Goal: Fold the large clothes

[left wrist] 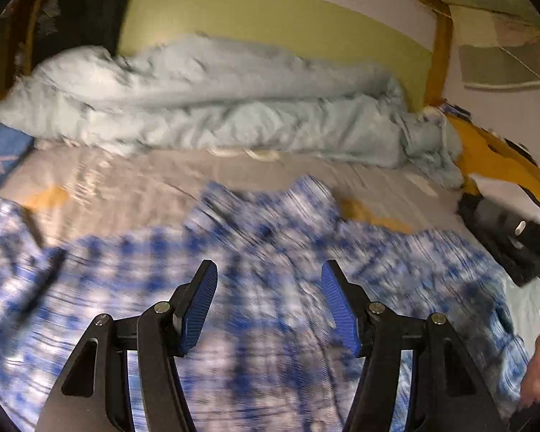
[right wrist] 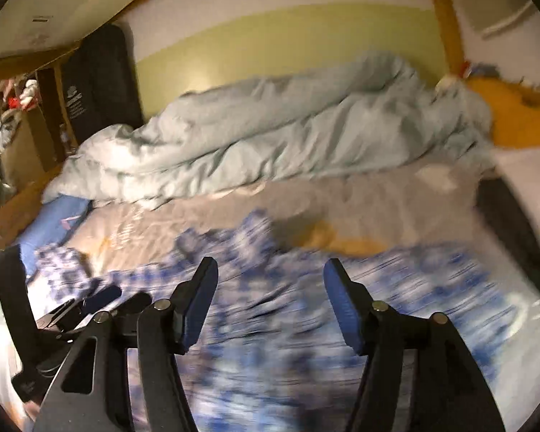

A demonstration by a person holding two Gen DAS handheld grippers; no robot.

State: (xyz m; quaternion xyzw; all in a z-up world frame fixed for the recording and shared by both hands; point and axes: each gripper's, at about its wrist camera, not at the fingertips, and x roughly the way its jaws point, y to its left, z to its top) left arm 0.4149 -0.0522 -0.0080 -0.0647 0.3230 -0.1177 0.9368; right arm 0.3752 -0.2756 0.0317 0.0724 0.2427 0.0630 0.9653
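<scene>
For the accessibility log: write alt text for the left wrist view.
The left gripper, open and empty, hangs above a blurred blue-and-white checked garment spread on a bed. A crumpled pale blue duvet lies behind against a green wall.

No wording can be read in either view; both are smeared by motion blur. A tall black padded panel (right wrist: pixel 97 82) leaning against the wall carries a small pale round emblem with a few lines of print beneath it, too small and soft to make out. A flat blue fabric item (left wrist: pixel 1 154) at the bed's edge bears a pale angled mark, possibly a logo rather than a letter. Faint pale marks on the beige bedsheet (left wrist: pixel 133 187) are also unreadable.
</scene>
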